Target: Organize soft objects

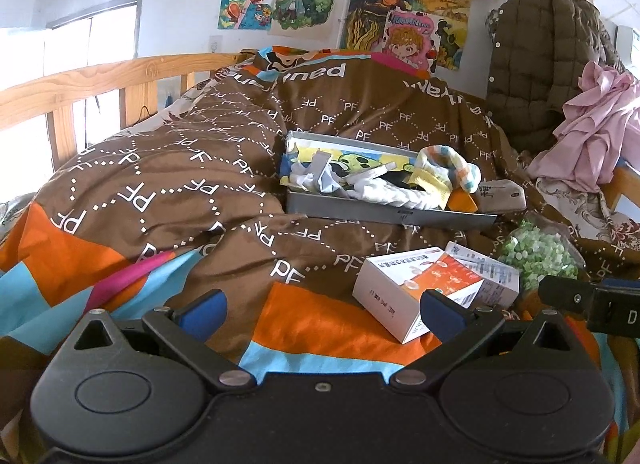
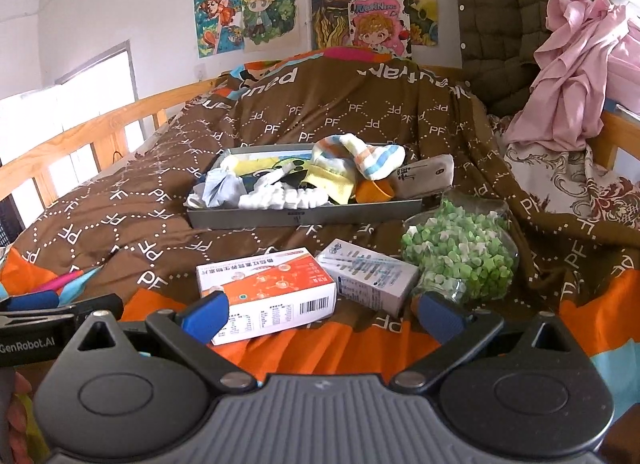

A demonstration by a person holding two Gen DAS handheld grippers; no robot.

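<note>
Socks (image 2: 352,168) | striped+yellow+white, heaped in grey tray (image 2: 304,217) | grippers empty

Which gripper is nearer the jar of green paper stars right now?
Right. The right gripper sits just short of the jar of green paper stars, jaws open. The left gripper is further left, also open, beyond both boxes.

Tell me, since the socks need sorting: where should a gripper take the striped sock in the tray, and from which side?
Grip the striped sock at its raised, arched middle, coming from above. It humps over the other fabrics in the grey tray, clear of the tray's walls, so open fingers can straddle the fold. The right gripper is open and seems the nearer.
</note>
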